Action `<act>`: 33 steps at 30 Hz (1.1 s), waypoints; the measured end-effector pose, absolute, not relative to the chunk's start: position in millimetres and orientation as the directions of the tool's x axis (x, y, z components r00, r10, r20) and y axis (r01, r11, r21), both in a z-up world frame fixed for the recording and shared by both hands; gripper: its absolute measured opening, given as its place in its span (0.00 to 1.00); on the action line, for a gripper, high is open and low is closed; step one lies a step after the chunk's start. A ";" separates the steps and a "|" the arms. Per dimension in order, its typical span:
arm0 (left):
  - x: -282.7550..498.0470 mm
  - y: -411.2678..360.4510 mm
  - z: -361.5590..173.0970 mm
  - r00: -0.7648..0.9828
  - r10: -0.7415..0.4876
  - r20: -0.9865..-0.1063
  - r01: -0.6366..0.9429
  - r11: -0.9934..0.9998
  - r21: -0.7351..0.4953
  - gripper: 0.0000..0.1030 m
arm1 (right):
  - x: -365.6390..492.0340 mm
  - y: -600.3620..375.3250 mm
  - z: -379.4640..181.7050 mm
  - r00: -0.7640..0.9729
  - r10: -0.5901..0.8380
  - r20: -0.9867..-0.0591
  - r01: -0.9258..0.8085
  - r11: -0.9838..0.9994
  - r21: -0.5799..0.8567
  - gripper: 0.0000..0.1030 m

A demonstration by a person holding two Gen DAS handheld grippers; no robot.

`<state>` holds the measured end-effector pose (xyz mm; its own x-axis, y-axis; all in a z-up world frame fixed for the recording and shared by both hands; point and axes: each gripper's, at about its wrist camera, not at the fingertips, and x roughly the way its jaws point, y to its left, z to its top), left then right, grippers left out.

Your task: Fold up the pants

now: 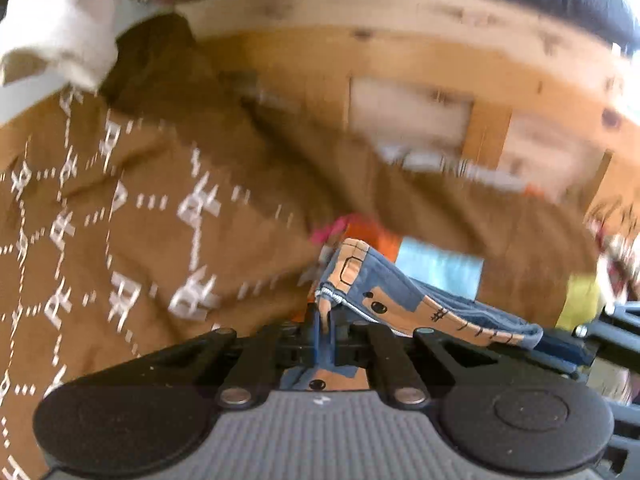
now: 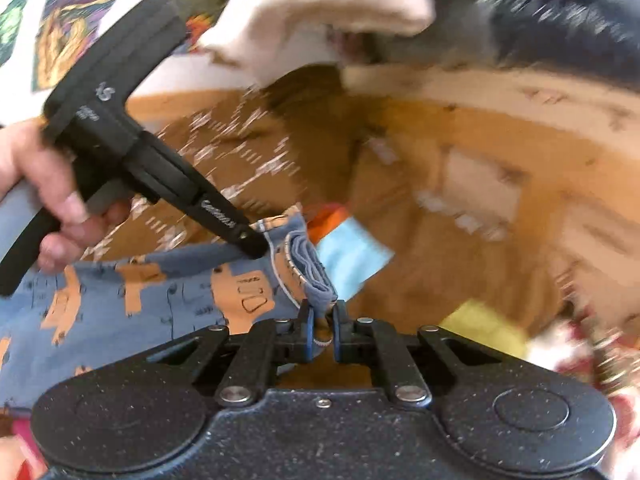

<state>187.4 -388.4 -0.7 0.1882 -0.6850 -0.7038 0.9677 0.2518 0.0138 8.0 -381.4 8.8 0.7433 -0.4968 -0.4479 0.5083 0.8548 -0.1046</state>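
Gripping the blue cotton pants with orange truck print (image 2: 132, 300), both your left gripper (image 1: 325, 320) and right gripper (image 2: 322, 318) are pinching one edge, its span running between them above the brown patterned blanket (image 1: 120, 220).

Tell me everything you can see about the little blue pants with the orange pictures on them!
The small blue pants look like soft knit cloth, printed with orange shapes outlined in black, and have a white-stitched edge. They are held up off the brown patterned blanket and stretch between two grippers. The right gripper is shut on a bunched, folded edge. The left gripper is shut on another edge, close beside it. One part hangs down flat.
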 end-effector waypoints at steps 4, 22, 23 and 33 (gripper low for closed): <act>186.2 -406.0 -16.4 0.209 -0.660 -0.722 0.965 0.258 0.044 0.15 | 12.4 -395.3 5.8 0.708 -0.525 -0.473 0.545 0.832 -0.106 0.09; 178.4 -106.8 -28.4 0.677 -0.369 -0.637 0.520 0.852 0.059 0.98 | 41.9 -349.5 12.6 0.869 -0.293 -0.400 0.201 0.946 -0.256 0.86; 178.4 -87.5 -31.7 0.681 -0.340 -0.649 0.498 0.865 0.069 0.98 | 53.0 -346.0 10.9 0.873 -0.215 -0.437 0.114 0.963 -0.245 0.86; 164.8 60.1 -50.8 0.640 -0.202 -0.741 0.422 0.899 0.120 0.97 | 121.3 -387.1 -13.4 0.731 -0.162 -0.663 0.092 0.986 -0.140 0.75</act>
